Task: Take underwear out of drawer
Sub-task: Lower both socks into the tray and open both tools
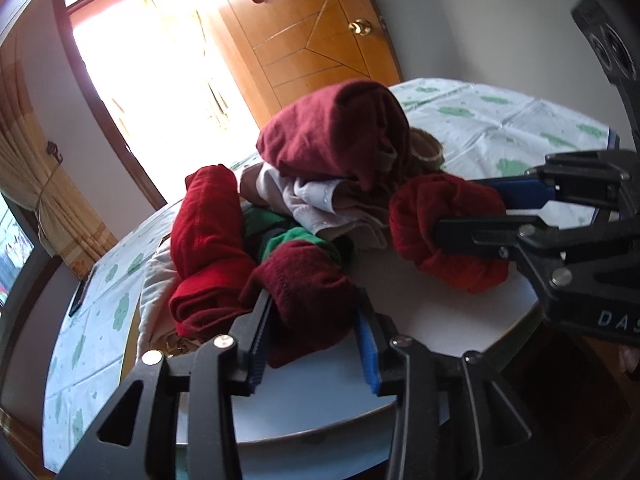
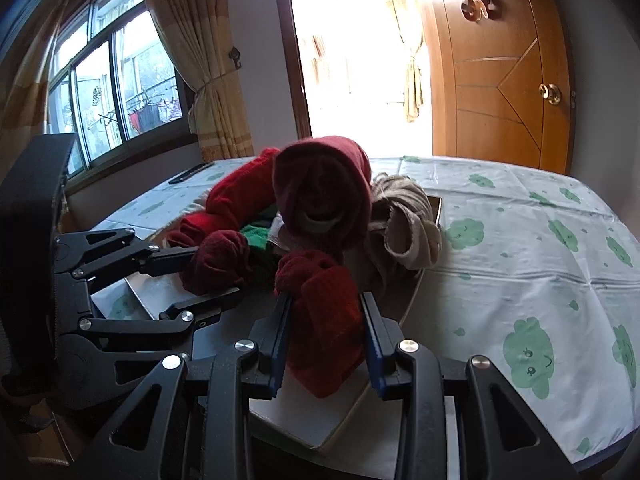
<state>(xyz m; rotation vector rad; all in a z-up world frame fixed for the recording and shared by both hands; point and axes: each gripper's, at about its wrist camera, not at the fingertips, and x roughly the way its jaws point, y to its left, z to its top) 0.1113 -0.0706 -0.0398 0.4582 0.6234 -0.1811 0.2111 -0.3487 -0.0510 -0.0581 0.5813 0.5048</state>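
- Far left of the white drawer (image 2: 304, 412), a window (image 2: 112, 92) with a tied-back yellow curtain (image 2: 200, 60) lights the room.
- At the drawer's left edge, the left gripper (image 2: 216, 274) reaches in from the side. Its two black fingers are clamped on a dark maroon roll (image 2: 220, 264) of underwear. The roll sits low over the drawer's bare white floor, just in front of the heap.
- Toward the back of the drawer lies the underwear heap (image 2: 320, 184): a large maroon garment on top, a bright red piece at its left, a green piece (image 2: 256, 234) below, and pale cloth underneath.
- At the drawer's back right corner, a beige garment (image 2: 404, 216) spills over the rim onto the table.
- At the drawer's front, the right gripper (image 2: 326, 304) has its blue-padded fingers pressed against both sides of a red roll (image 2: 328, 320), gripping it. The roll's lower end hangs just over the white floor; whether it touches cannot be told.
- Right of the drawer, a white tablecloth (image 2: 520, 240) printed with green clouds covers the table.
- Behind the drawer and to its right stands a wooden door (image 2: 500, 80) with a brass knob, open beside a bright doorway.
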